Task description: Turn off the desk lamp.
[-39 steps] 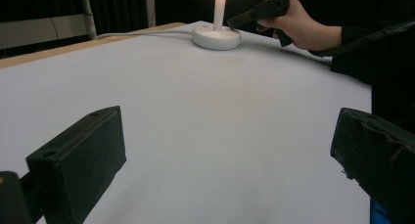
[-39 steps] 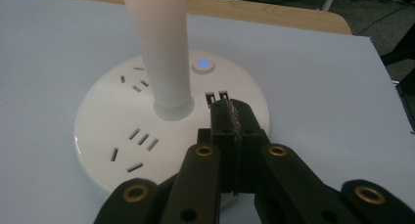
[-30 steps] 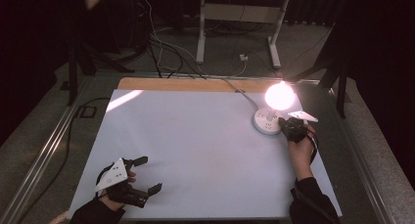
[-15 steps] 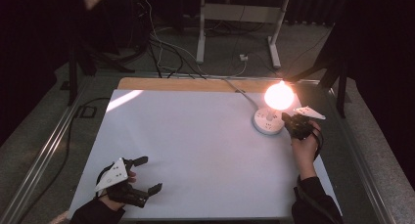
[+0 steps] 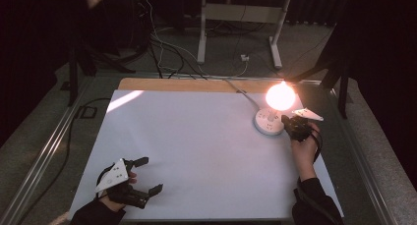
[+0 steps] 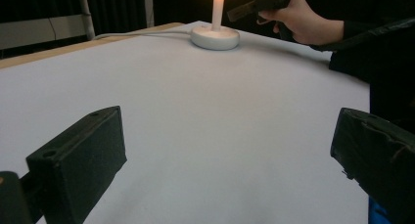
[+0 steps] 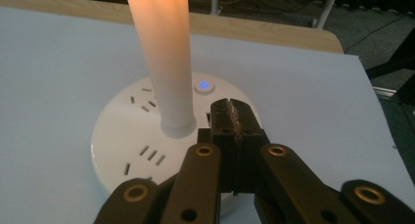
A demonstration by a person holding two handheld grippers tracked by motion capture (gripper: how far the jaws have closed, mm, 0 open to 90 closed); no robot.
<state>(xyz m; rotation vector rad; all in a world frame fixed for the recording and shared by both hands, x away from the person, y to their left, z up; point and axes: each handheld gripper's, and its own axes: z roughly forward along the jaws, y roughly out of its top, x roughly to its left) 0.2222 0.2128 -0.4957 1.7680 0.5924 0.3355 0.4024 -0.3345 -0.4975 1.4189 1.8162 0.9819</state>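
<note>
Right gripper [image 7: 234, 117] advanced over lamp base [image 7: 122, 150].

A white-topped bench [image 5: 196, 151] with a bare wooden strip [image 5: 187, 85] along its far edge stands on a grey floor [image 5: 44, 136] strewn with cables. Near its far right corner sits a round white socket base [image 5: 268, 122] — blue indicator light [image 7: 204, 85] on — carrying a glowing lamp [image 5: 280, 96], its white cord [image 5: 243, 95] trailing off the far edge.
</note>
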